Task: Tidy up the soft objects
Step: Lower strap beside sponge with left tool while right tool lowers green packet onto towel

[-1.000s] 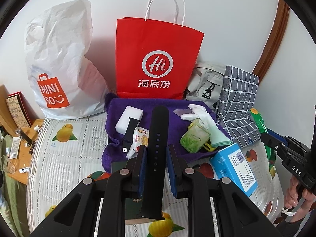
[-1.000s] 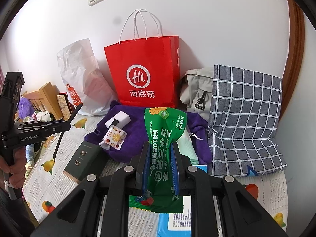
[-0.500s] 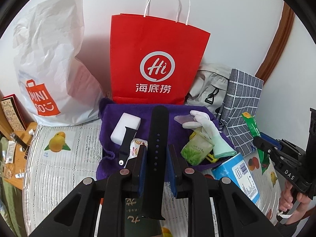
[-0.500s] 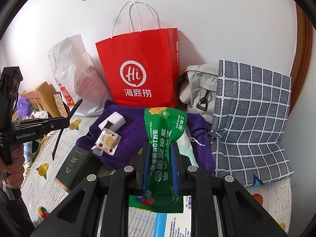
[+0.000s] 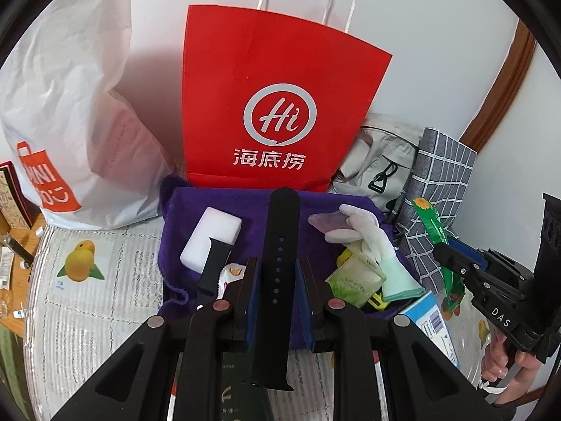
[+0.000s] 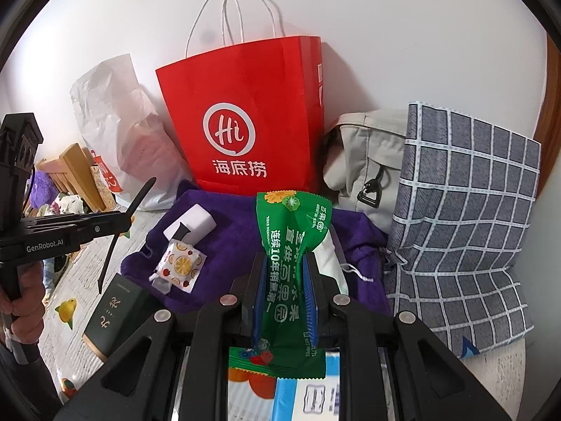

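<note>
Left tongs (image 5: 277, 280) hide black strap's (image 5: 280, 231) middle (lower end cropped).

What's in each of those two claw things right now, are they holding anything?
Left gripper: closed on the black watch strap.
Right gripper: closed on the green wet-wipes packet.

A black watch strap (image 5: 277, 266) stands lengthwise between blue pads; a green wet-wipes packet (image 6: 291, 273) (crumpled at the waist) is pinched upright, both above a purple towel (image 5: 182, 217).
</note>
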